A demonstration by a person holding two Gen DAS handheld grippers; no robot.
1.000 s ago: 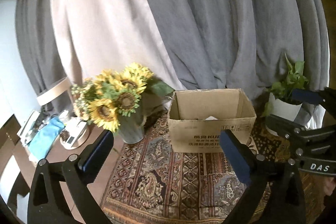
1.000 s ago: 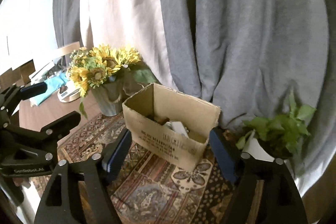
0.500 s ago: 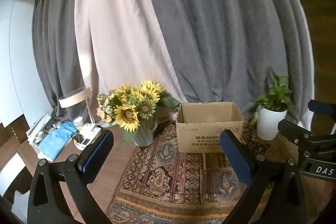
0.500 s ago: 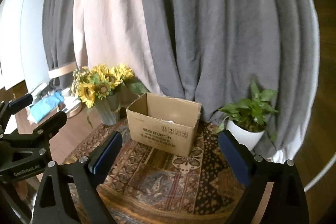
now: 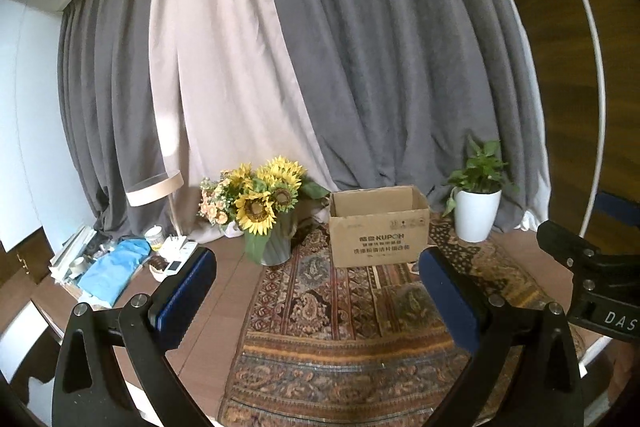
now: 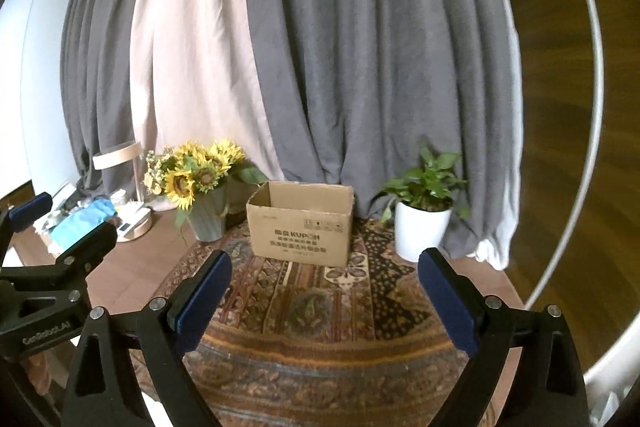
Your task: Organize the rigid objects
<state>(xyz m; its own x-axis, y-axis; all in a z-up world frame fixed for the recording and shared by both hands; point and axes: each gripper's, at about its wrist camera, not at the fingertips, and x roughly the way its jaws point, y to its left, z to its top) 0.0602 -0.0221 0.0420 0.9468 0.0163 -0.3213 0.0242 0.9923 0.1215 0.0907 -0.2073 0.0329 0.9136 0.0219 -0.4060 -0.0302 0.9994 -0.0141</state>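
An open cardboard box (image 5: 378,227) (image 6: 300,227) stands on a patterned rug (image 5: 340,311) (image 6: 320,307) in front of the curtains; its inside is hidden from here. My left gripper (image 5: 316,259) is open and empty, well back from the box. My right gripper (image 6: 325,259) is also open with nothing between its blue pads (image 6: 444,299), equally far from the box. Each gripper shows at the edge of the other's view, the right one (image 5: 592,267) beside the left, and the left one (image 6: 60,255) beside the right.
A vase of sunflowers (image 5: 268,247) (image 6: 206,219) stands left of the box, a potted plant in a white pot (image 5: 476,215) (image 6: 422,231) right of it. Clutter with a blue cloth (image 5: 114,267) and a round lamp (image 5: 154,189) lies far left. A white hoop (image 5: 596,107) curves along the right.
Both grippers have pulled back and risen from close above the box, which now looks small and far. The right gripper's jaws have spread wider. The box has not moved.
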